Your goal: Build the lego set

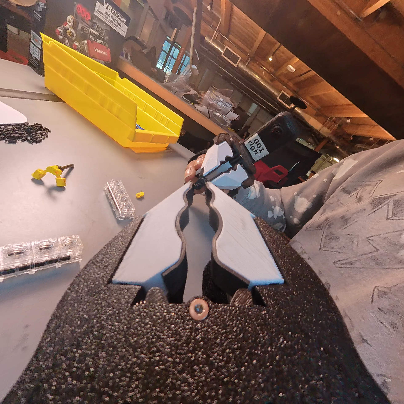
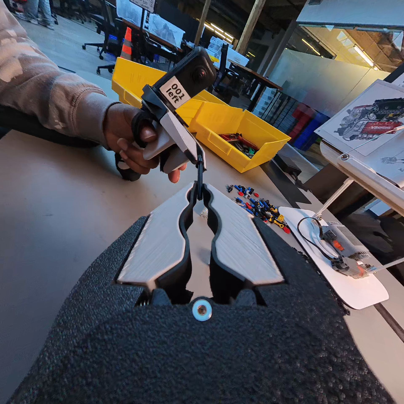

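Observation:
My left gripper (image 1: 198, 187) and my right gripper (image 2: 199, 190) meet tip to tip above the grey table (image 1: 87, 166). Both are shut on a thin black rod (image 2: 199, 179) that spans between them. In the left wrist view the rod's end shows as a small black piece (image 1: 197, 184) pinched at my left fingertips, and the right gripper (image 1: 202, 178) faces me, the rod lying along its closed fingers. In the right wrist view the left gripper (image 2: 200, 156) comes down from the upper left, held by a hand (image 2: 129, 140).
A yellow bin (image 1: 98, 94) stands behind, another holds parts (image 2: 240, 122). Clear bricks (image 1: 119, 200) (image 1: 39, 255), a yellow linkage (image 1: 50, 172), a small yellow piece (image 1: 140, 194) and black pieces (image 1: 24, 132) lie on the table. Coloured pieces (image 2: 258, 205), a stand's white base (image 2: 349, 284) with a grey motor unit (image 2: 341, 247). My two grippers' fingertips are within a few centimetres of each other. Both grippers' tips are roughly 20 cm from the yellow linkage (image 1: 50, 172).

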{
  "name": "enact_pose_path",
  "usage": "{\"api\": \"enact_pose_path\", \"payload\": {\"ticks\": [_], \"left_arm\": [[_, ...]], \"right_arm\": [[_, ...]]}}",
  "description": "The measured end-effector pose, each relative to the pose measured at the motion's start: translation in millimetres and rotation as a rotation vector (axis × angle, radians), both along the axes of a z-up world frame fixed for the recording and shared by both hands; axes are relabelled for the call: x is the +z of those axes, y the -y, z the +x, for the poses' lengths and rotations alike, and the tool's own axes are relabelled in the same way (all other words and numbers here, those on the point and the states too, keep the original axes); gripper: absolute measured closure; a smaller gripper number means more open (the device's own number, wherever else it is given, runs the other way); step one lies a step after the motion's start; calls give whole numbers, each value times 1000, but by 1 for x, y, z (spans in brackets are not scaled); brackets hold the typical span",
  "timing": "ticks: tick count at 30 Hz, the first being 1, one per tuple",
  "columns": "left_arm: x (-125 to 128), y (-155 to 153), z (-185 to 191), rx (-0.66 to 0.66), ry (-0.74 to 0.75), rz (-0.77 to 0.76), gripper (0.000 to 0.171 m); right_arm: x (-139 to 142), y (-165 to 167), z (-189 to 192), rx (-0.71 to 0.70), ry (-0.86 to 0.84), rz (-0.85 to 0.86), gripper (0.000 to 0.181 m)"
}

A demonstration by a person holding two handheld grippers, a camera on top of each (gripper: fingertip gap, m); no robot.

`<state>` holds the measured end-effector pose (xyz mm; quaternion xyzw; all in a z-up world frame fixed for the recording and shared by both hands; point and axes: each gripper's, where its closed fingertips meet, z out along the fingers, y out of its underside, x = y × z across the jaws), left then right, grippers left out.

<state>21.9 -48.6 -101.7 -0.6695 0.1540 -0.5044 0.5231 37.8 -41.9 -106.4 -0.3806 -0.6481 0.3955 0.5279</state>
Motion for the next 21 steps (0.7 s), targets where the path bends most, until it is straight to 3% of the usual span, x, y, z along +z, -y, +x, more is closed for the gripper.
{"api": "enact_pose_path", "payload": {"ticks": [13, 21], "left_arm": [[-5, -5, -3, 35, 9, -53, 162], [1, 1, 1, 14, -54, 43, 157]], "right_arm": [[-5, -6, -4, -57, 6, 70, 177], [1, -1, 1, 20, -10, -58, 177]]}}
